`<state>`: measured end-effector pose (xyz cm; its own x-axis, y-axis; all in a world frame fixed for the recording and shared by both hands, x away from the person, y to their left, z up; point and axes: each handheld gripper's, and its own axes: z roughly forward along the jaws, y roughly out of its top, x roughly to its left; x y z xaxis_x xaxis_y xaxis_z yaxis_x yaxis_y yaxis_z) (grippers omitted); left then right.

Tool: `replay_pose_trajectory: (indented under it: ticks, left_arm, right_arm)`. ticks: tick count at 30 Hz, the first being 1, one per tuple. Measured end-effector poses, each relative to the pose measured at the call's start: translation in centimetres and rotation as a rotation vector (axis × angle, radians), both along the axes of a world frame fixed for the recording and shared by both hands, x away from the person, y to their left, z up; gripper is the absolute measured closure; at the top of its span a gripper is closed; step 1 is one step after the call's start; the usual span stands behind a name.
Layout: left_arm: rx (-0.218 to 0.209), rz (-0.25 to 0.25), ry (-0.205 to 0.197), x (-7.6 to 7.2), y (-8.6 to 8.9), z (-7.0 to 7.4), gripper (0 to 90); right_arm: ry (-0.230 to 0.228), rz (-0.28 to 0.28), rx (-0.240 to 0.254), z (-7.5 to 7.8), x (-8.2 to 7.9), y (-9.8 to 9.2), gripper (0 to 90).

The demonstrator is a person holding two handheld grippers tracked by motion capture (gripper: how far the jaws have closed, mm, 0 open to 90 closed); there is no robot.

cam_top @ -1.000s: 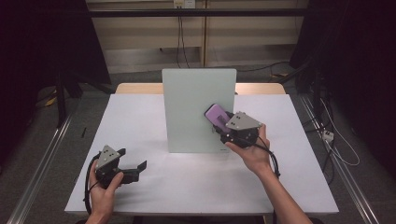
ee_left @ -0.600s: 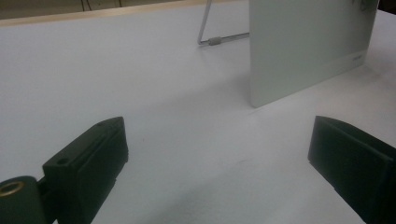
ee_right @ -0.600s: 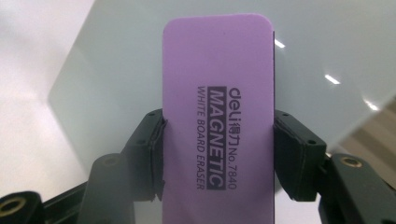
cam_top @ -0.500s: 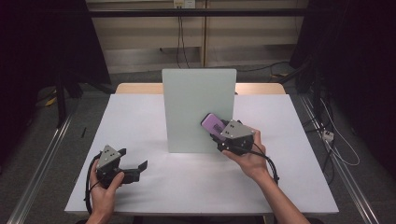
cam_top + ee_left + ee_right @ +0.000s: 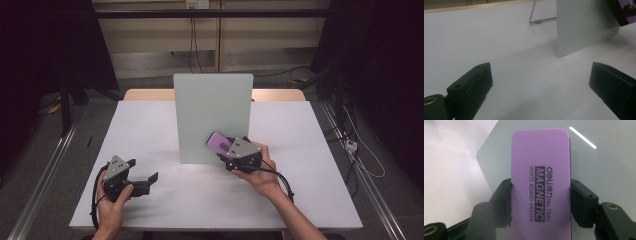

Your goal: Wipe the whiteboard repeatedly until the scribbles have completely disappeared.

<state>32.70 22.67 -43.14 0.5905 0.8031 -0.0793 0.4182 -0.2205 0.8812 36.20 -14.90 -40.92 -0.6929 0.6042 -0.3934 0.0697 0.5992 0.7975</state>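
Note:
An upright pale green-grey board (image 5: 212, 117) stands in the middle of the white table (image 5: 150, 125). My right gripper (image 5: 226, 150) is shut on a purple magnetic whiteboard eraser (image 5: 218, 143), held against the lower right part of the board's face. In the right gripper view the eraser (image 5: 541, 187) sits between both black pads (image 5: 504, 202), with the glossy board (image 5: 604, 160) behind it. My left gripper (image 5: 150, 181) rests low at the table's front left, jaws wide open with nothing between them. In the left gripper view its gripper (image 5: 541, 87) faces the board (image 5: 584, 25) from the side.
A thin metal stand (image 5: 536, 17) props the board from behind. A wooden table edge (image 5: 150, 94) shows behind the white surface. Black cables (image 5: 280, 177) trail from both grippers. Dark drapes and floor rails flank the table.
My right gripper has moved down and left across the board's face with the eraser in it. The left gripper has stayed put.

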Motion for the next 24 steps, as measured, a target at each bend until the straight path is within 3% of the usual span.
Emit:
replay_pose_trajectory:
  ticks: [6, 12, 16, 20, 24]
  left_arm:
    - [0.001, 0.003, 0.0, 0.0, 0.1, 0.0, 4.9]
    - [0.013, -0.006, -0.003, 0.1, 0.0, 0.0, 4.8]
    - [0.002, 0.002, 0.002, 0.1, 0.0, 0.0, 4.8]
    - [0.014, -0.007, -0.002, 0.0, 0.0, 0.0, 4.9]
    - [0.003, -0.004, -0.002, 0.0, -0.2, 0.0, 4.8]
  right_arm:
    - [-0.078, -0.085, 0.072, 2.7, 0.6, -2.5, 41.9]
    - [-0.12, -0.135, 0.083, 4.9, 1.2, -3.9, 41.9]
    - [-0.118, -0.118, 0.054, 4.3, 1.0, -3.2, 41.9]
    - [-0.109, -0.089, -0.015, 3.1, 0.6, -1.9, 41.9]
    - [-0.082, -0.056, -0.019, 1.8, 0.3, -0.9, 41.9]
